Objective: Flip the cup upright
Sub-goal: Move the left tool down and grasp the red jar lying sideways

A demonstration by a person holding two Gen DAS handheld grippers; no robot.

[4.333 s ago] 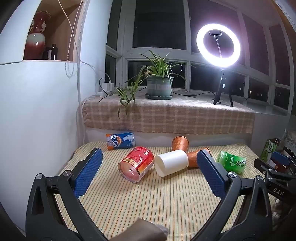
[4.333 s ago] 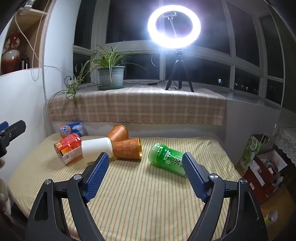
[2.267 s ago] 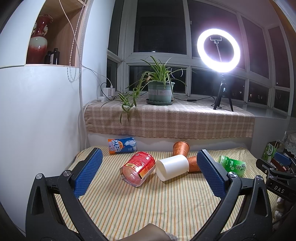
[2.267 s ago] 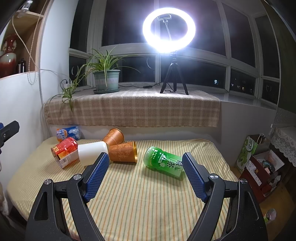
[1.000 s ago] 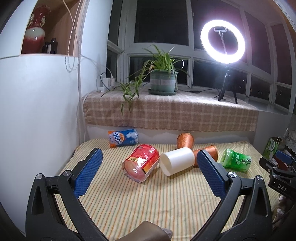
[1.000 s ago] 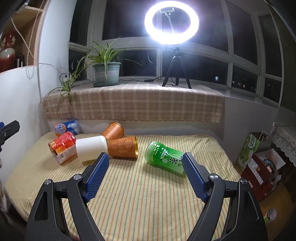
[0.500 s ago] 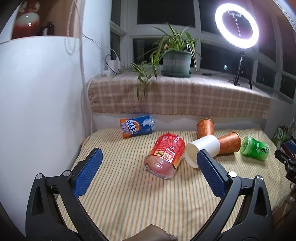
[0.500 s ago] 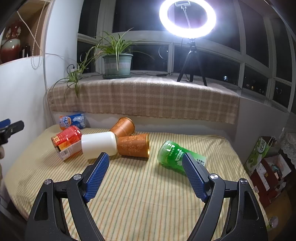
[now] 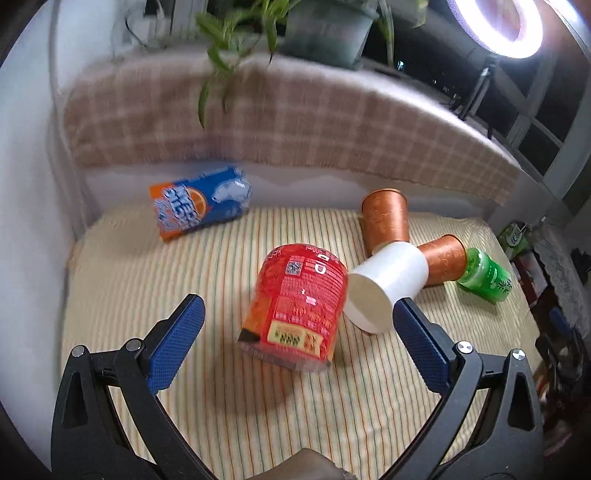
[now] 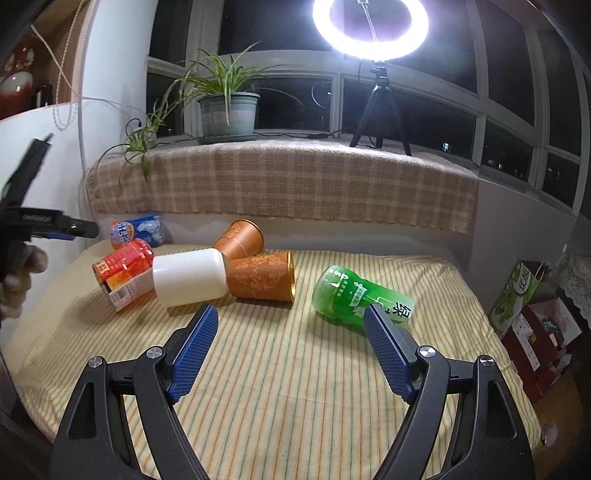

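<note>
Several cups lie on their sides on the striped mat (image 9: 221, 387). A red noodle cup (image 9: 299, 302) lies nearest my left gripper (image 9: 295, 347), which is open and just in front of it, jaws wide on either side. A white cup (image 9: 388, 288) touches its right side. Two orange cups (image 9: 386, 219) (image 9: 441, 258) lie behind, and a green cup (image 9: 485, 275) at the right. My right gripper (image 10: 291, 354) is open and empty, held above the mat with the green cup (image 10: 354, 295) at its right finger. The red cup (image 10: 125, 271) and white cup (image 10: 190, 282) lie left of it.
A blue and orange drink pack (image 9: 199, 206) lies at the back left by the wall. A checked cloth (image 10: 280, 184) covers the ledge behind, bearing a potted plant (image 10: 227, 112) and a ring light (image 10: 369, 22). Boxes (image 10: 532, 332) stand off the mat's right edge.
My left gripper has moved forward and tilted down toward the red noodle cup, which now looms large between its jaws. My right gripper has shifted slightly closer. No cup has moved.
</note>
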